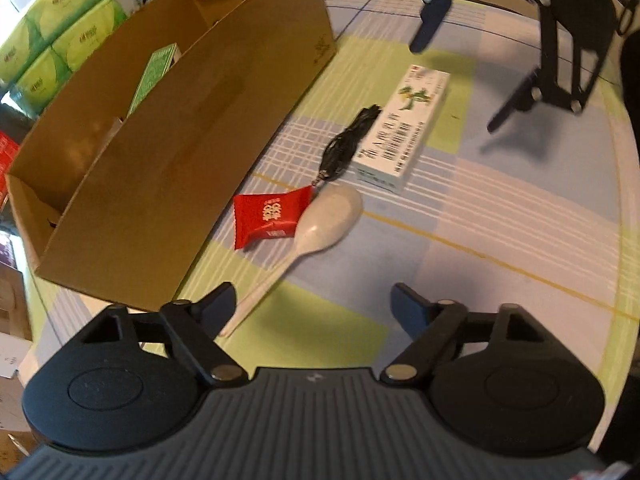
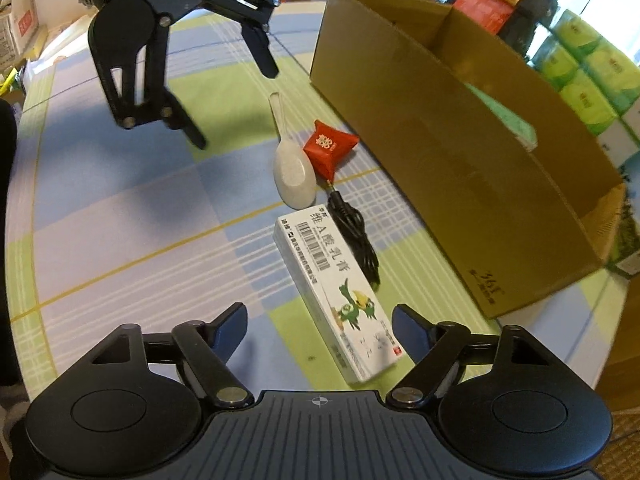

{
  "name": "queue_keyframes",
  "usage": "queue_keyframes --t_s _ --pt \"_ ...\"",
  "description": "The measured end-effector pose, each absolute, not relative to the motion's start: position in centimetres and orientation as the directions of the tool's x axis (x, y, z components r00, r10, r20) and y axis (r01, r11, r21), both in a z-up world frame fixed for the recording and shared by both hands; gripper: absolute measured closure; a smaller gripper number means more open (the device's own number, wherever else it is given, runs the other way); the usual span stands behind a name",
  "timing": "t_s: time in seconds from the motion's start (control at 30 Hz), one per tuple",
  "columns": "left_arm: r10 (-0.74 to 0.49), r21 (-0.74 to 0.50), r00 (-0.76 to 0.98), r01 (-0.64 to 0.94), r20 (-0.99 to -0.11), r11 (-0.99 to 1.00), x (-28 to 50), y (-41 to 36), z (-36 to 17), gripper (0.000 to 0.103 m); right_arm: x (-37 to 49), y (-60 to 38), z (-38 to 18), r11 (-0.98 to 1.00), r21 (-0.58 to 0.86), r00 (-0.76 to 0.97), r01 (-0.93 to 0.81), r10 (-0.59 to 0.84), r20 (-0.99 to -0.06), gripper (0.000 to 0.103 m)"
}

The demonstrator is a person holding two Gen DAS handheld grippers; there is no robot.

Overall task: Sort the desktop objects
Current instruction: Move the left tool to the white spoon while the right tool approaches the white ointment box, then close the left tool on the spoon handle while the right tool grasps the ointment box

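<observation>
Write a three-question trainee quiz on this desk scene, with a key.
1. True or false: the left gripper is shut on the spoon.
2. What lies beside the white carton, on the side toward the cardboard box? A) a coiled black cable B) a pencil C) scissors
3. Fill in: the red packet touches the spoon's ____.

Key: 1 false, both grippers are open and empty; 2 A, the black cable; 3 bowl.
</observation>
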State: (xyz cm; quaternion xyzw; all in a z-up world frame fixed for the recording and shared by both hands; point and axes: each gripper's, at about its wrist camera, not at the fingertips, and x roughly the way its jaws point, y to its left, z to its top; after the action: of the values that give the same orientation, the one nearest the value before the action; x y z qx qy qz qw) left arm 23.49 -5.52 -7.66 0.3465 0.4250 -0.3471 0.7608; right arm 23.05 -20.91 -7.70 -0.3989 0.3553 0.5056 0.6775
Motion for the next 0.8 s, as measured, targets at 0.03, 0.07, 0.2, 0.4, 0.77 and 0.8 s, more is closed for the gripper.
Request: queue_keyframes --t_s 0.03,0.07,0.2,0.4,0.77,0.8 --pt "-0.235 0.226 0.392 0.825 -0.889 0.518 23.9 -5.6 -7.8 0.027 23.4 -20.6 -8.0 0.172 -0.177 0.232 -0.969 0.396 -0.888 0.031" --pt "-0.237 0.22 0.385 0.828 -0.892 0.516 24.2 -5.7 -8.1 0.027 23.7 -20.3 -8.3 0.176 -0.173 0.23 -0.969 0.39 -0.892 0.034" --pt "-0.245 0.205 0.366 0.839 -0.898 0.505 25.4 -6.1 -8.8 0.034 25.0 -19.6 -9.0 0.198 -0.156 0.223 -0.968 0.383 -0.897 0.037" --pt "-0.27 0.167 0.333 0.852 -0.903 0.495 26.9 -6.3 -9.2 0.041 26.0 -19.1 -9.9 0.201 -0.145 0.211 -0.969 0.359 -0.909 0.043" --pt "-0.252 0.129 0.301 0.839 -0.92 0.528 27.7 -6.2 -10.0 0.078 26.5 -19.7 -10.5 0.272 -0.102 0.199 -0.957 0.356 -0.913 0.053" --pt "-0.252 0.126 0.297 0.839 -0.921 0.53 27.6 -6.3 -10.1 0.082 26.6 -19.7 -10.4 0.282 -0.094 0.195 -0.955 0.356 -0.914 0.053"
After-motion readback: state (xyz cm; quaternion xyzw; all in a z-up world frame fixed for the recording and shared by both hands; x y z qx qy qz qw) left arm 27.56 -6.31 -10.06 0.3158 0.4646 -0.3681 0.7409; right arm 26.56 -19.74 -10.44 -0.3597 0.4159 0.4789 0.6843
